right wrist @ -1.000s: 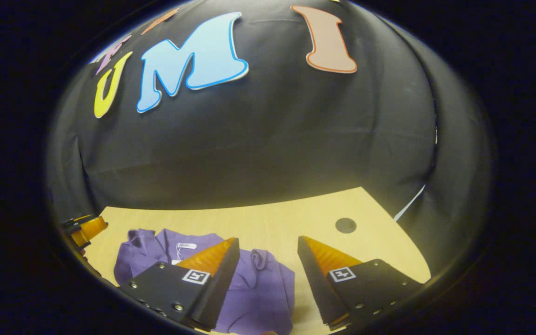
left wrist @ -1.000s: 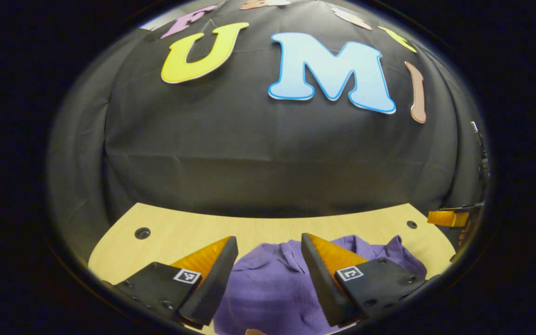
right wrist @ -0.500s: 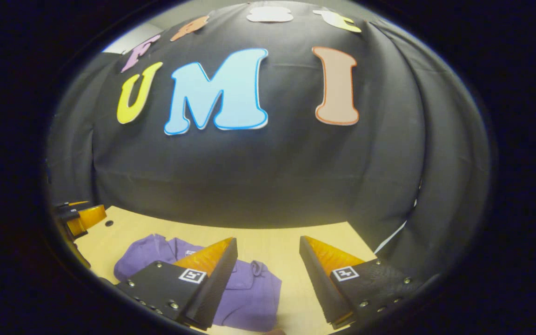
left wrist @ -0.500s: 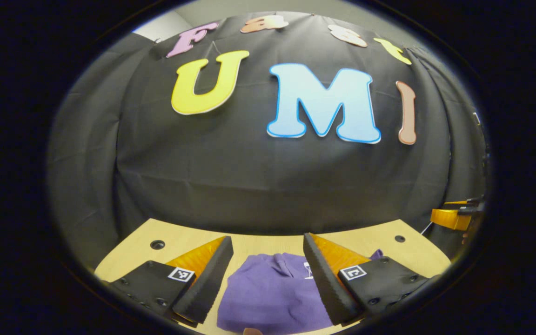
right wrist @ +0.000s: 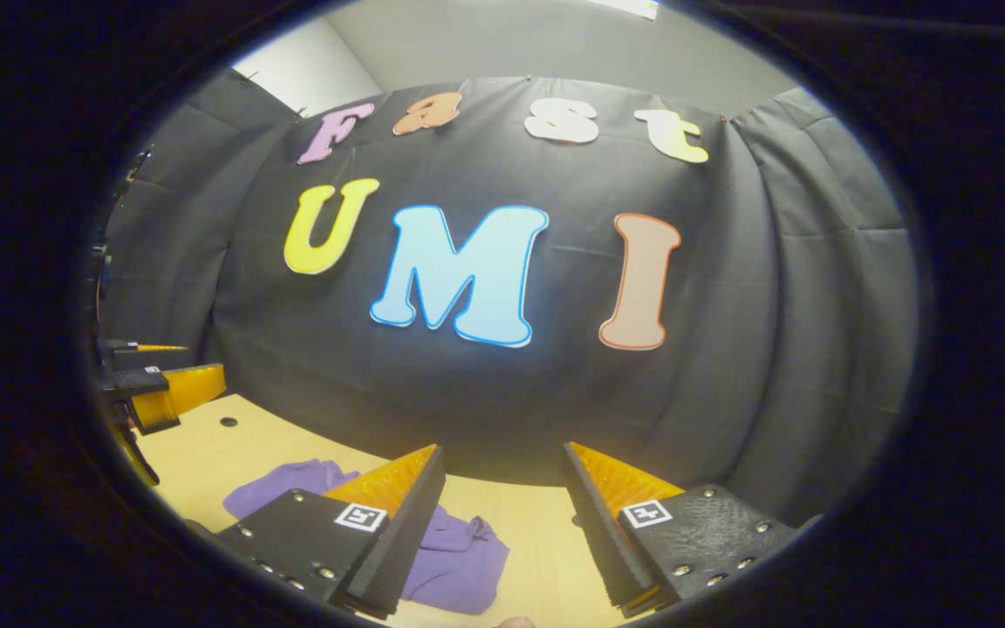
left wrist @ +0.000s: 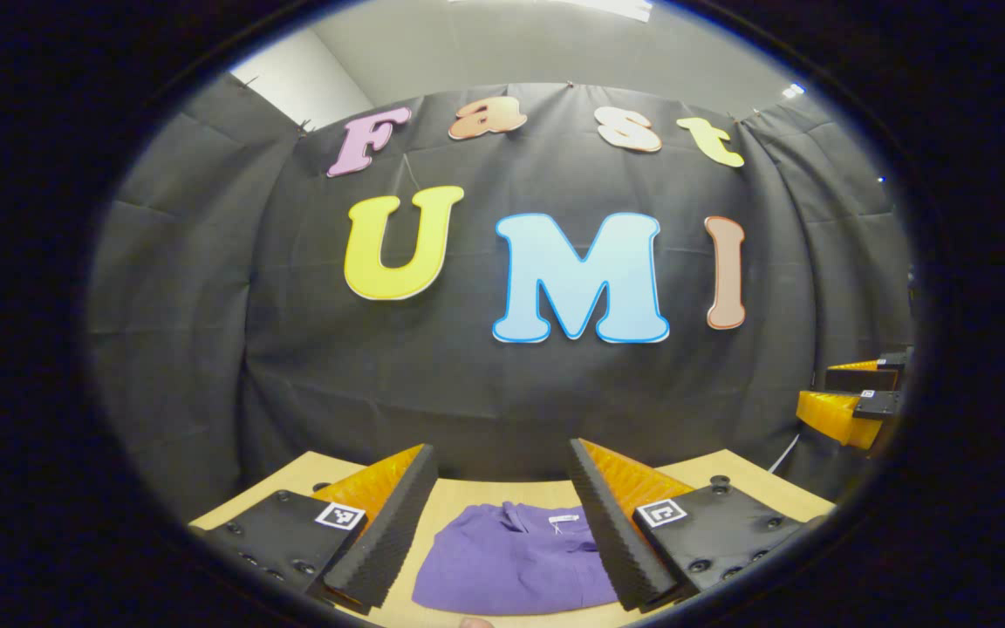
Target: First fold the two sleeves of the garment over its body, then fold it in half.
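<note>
In the left gripper view, the left gripper (left wrist: pixel 499 488) sits at the bottom centre of the frame with its jaws spread wide and nothing between them. Its two orange-backed fingers (left wrist: pixel 385 532) carry dark ribbed pads and small square markers on their black mounts. In the gap between the fingers, low in the frame, lies the purple garment (left wrist: pixel 511 558), a compact folded bundle with a white tag near its collar at the far edge. It rests on the pale wooden table (left wrist: pixel 729 475), whose far edge meets the black cloth wall (left wrist: pixel 206 349) just above the fingertips. At the right edge of this frame, about mid-height, the right gripper shows as two orange and black fingers, one above the other with a gap between them.

In the right gripper view, the right gripper (right wrist: pixel 502 488) is likewise at the bottom centre, jaws held apart and holding nothing. The garment (right wrist: pixel 459 558) lies at the lower left, partly hidden behind the left-hand finger, well clear of the gap between the fingers. Bare table (right wrist: pixel 537 541) shows between the fingers. At the left edge, about mid-height, the left gripper (right wrist: pixel 162 375) appears above the table, its orange fingers parted.
</note>
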Demonstrator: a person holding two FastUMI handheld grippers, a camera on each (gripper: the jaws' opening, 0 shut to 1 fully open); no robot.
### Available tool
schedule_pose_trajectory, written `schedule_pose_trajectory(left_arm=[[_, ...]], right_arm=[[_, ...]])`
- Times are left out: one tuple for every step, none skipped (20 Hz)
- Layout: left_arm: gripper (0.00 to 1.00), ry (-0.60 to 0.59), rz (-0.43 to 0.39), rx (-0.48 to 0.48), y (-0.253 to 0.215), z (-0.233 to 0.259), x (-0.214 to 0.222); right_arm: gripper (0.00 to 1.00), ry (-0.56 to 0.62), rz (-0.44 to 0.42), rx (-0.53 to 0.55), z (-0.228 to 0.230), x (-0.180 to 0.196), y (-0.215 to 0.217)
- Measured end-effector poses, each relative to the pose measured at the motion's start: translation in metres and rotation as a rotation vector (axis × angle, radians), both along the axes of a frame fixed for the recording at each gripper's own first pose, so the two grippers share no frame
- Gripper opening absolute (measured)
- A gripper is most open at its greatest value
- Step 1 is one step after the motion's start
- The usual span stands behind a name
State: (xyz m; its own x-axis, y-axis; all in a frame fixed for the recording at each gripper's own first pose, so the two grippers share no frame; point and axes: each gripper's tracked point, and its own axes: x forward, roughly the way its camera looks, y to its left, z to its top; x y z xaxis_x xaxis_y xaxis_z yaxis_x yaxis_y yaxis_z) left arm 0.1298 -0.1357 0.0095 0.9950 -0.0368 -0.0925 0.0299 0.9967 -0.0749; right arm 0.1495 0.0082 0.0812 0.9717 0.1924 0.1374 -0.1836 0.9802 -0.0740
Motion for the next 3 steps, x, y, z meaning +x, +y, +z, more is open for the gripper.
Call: schedule_pose_trajectory(left_arm=[[0.96,-0.006,-0.006,0.003,-0.003,0.006,-0.01],[0.96,-0.008,-0.012,0.004,-0.007,0.009,-0.02],[0.96,-0.006,-0.018,0.003,-0.008,0.011,-0.029]], right_arm=[[0.82,-0.005,0.005,0.006,0.001,-0.009,0.001],[0.82,-0.009,0.009,0.014,0.004,-0.017,0.002],[0.82,-0.014,0.01,0.019,0.007,-0.022,0.003]])
